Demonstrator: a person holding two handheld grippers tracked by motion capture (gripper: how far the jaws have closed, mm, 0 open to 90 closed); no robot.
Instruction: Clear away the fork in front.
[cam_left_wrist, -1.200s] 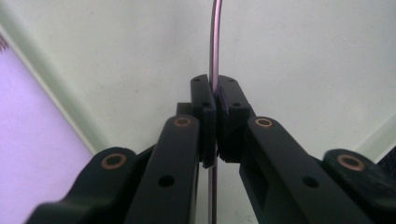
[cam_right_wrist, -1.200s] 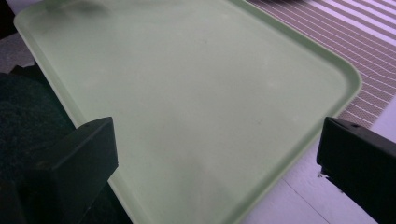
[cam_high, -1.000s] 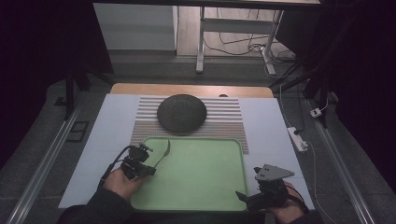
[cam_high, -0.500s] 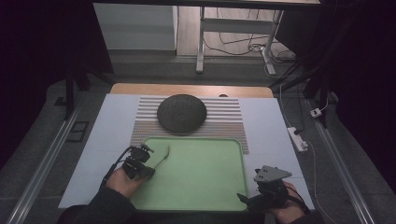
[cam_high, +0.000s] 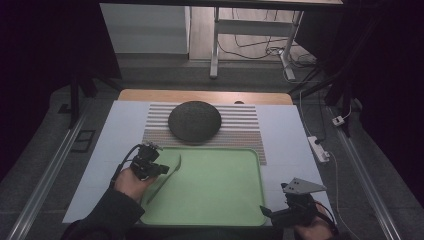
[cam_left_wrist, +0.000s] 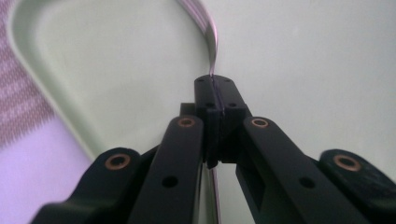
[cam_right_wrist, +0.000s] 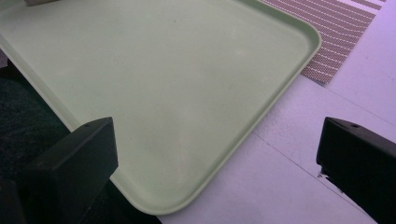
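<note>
My left gripper is at the pale green tray's far left corner, shut on the edge of a thin flexible sheet that rises and curls off the tray. In the left gripper view the jaws have just been closing and meet on that sheet, with the tray rim behind. My right gripper stands open at the tray's near right corner. In the right gripper view its wide-apart jaws frame the tray's rim, with nothing between them.
A dark round plate rests on a striped placemat just beyond the tray. A white board covers the table. A white power strip lies off its right edge.
The left hand has shifted slightly toward the far side of the tray, and the sheet's corner now stands up in a broader curl. The right hand has stayed put.
</note>
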